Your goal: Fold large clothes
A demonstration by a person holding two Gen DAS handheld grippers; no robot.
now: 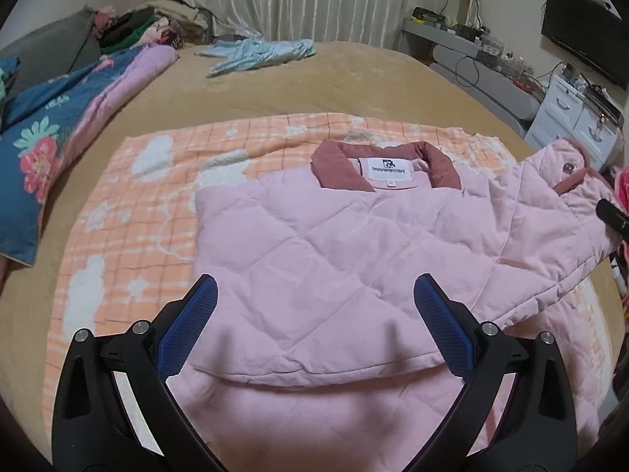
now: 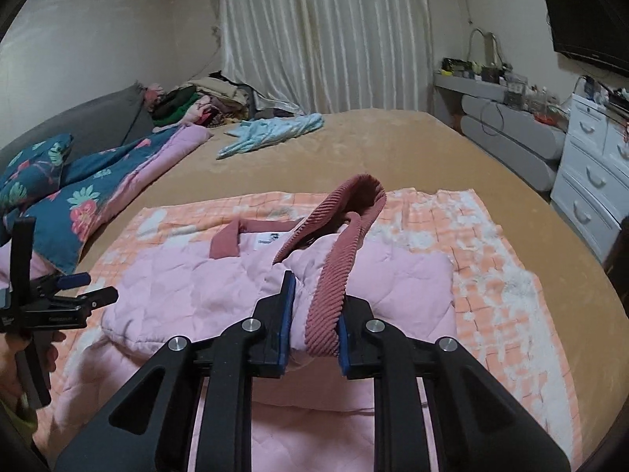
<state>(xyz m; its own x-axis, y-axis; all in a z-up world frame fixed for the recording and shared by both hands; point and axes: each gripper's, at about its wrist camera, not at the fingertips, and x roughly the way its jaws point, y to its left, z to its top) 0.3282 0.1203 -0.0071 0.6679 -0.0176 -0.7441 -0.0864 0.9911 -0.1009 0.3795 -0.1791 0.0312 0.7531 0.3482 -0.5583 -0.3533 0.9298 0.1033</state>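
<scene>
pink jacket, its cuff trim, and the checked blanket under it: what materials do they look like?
Pink jacket: matte woven shell with padding, likely; diamond quilting puffs between the stitch lines.
Cuff trim, clamped in the right gripper: dusty-rose ribbed fabric, corduroy or rib knit; parallel ridges show.
Checked blanket: fluffy fleece or terry, probably; the white patches look tufted.

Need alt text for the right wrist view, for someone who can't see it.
The right gripper is shut on the ribbed cuff of a pink quilted jacket, lifting that sleeve above the jacket, which lies on an orange checked blanket on a bed.
</scene>
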